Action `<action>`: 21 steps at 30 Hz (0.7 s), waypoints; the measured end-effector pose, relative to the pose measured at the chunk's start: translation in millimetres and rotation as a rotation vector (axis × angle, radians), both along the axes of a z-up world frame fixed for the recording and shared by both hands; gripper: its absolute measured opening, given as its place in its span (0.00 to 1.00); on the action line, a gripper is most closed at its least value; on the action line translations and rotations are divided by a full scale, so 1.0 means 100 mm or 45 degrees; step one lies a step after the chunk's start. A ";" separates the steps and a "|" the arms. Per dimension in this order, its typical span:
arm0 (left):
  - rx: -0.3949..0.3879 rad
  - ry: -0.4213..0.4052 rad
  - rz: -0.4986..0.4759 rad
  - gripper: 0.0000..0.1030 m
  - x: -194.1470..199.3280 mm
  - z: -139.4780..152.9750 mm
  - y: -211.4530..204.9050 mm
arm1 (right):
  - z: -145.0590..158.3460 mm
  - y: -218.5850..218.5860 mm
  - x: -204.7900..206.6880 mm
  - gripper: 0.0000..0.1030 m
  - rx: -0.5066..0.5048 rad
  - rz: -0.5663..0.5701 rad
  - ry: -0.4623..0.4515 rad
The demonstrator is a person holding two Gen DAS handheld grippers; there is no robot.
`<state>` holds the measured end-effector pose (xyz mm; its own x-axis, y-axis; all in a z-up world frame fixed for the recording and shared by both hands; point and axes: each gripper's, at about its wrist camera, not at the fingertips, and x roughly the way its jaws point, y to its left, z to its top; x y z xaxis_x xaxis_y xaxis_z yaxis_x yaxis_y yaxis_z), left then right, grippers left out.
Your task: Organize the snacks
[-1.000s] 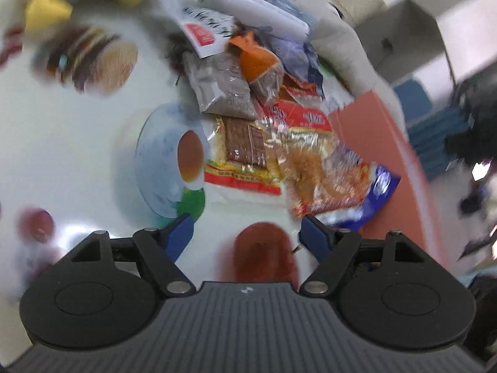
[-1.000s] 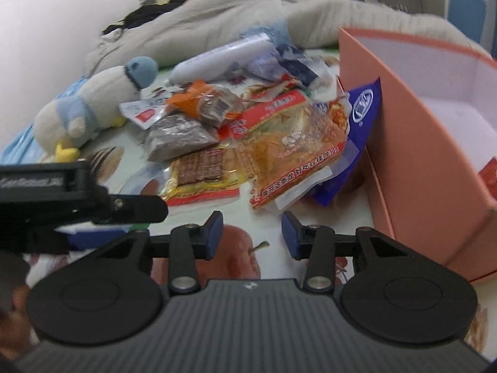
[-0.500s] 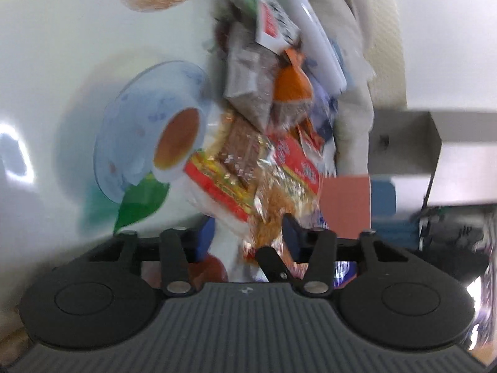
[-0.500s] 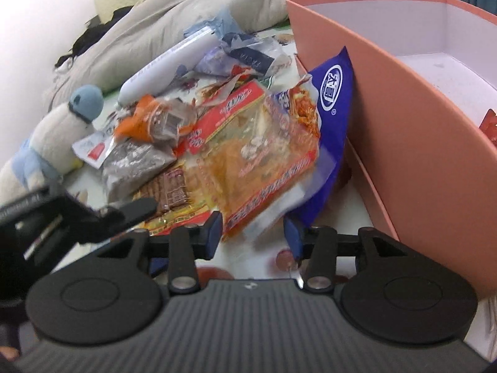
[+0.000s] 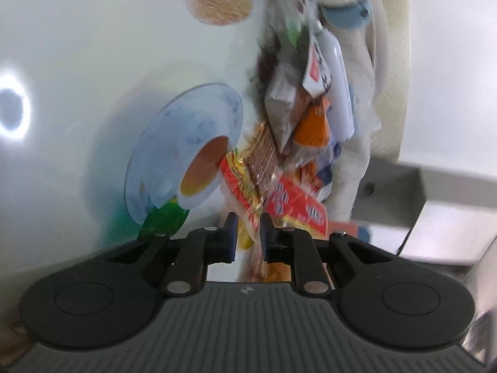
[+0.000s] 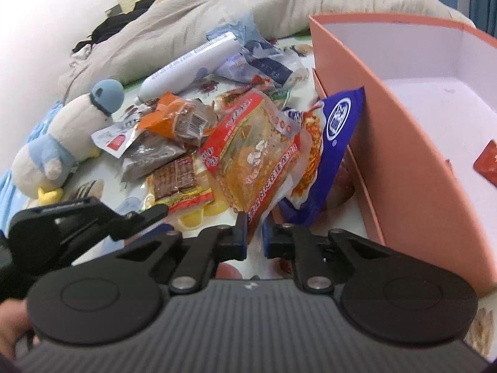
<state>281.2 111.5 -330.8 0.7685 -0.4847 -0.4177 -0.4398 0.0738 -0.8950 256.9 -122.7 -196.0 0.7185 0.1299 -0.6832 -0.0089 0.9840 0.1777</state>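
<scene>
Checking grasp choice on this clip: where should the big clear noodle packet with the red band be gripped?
By its flat near corner seam, from the front edge of the pile. The noodle packet lies slanting over its neighbours, that corner overhanging, where the right claw is already shut on it.

Blurred, hidden and cut-off parts

The left wrist view was smeared, so print on the snack packets [image 5: 289, 199] was unreadable. In the right wrist view the pink box [image 6: 413, 168] ran off the right edge, and a red packet [image 6: 486, 163] inside it was cut off.
</scene>
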 end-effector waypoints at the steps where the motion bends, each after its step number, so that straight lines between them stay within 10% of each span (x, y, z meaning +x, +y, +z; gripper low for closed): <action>1: -0.024 0.008 0.020 0.19 -0.02 -0.02 0.02 | 0.01 -0.01 -0.02 0.11 -0.010 0.006 -0.004; 10: 0.064 -0.029 -0.055 0.42 -0.05 0.17 0.07 | 0.05 -0.07 -0.21 0.11 -0.086 0.031 -0.025; 21: 0.115 0.091 0.031 0.31 0.06 0.18 0.08 | 0.06 -0.07 -0.28 0.11 -0.124 0.050 -0.049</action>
<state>287.6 119.8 -312.9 0.7465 -0.4241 -0.5127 -0.5048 0.1409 -0.8517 228.5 -129.3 -189.7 0.7401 0.0925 -0.6661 -0.0523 0.9954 0.0801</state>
